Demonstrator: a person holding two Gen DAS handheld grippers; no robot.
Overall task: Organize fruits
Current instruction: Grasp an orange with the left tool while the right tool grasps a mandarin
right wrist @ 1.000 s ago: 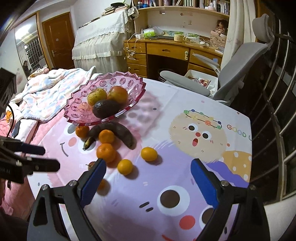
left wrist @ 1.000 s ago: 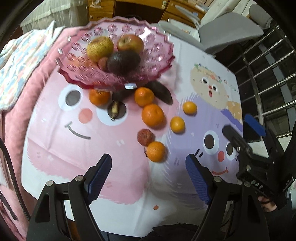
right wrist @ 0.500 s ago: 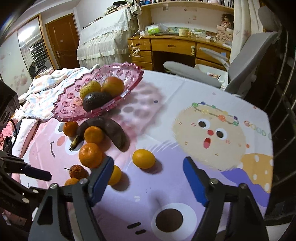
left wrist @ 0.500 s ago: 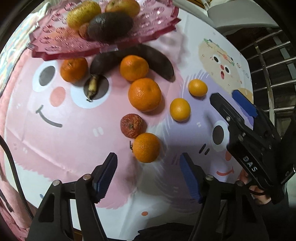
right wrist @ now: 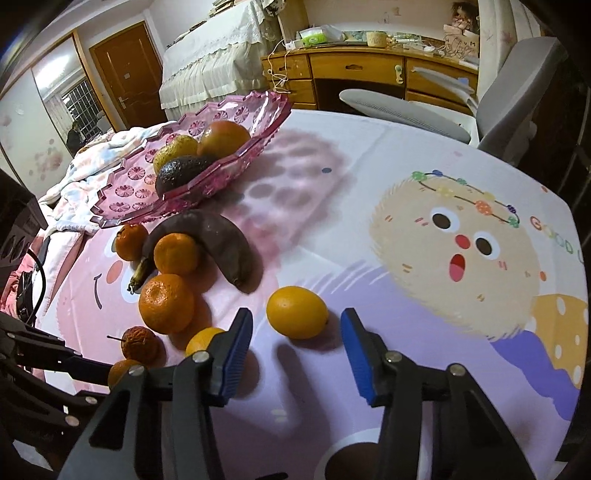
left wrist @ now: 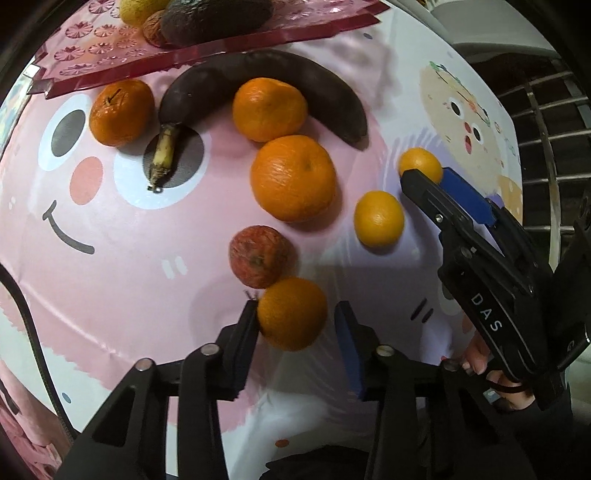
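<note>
A cartoon-printed tablecloth is covering the table, and one pink glass fruit bowl is standing on it at the far left, holding four pieces: a yellow pear-like fruit, a reddish apple, a dark avocado and, in the left wrist view, a small brown one that is too cropped to name. Just below the bowl one blackened banana is lying curved around an orange. Four oranges are sitting on the cloth: one by the bowl's rim, one inside the banana's curve, the biggest beneath it, and a small orange nearest. The left gripper is straddling that small orange, its left pad touching the peel, the right pad showing a gap, so not yet clamped. Two yellow citrus are lying apart: one is sitting between the spread pads of the right gripper, untouched; the other is resting just left. One shrivelled red fruit is touching the small orange.
</note>
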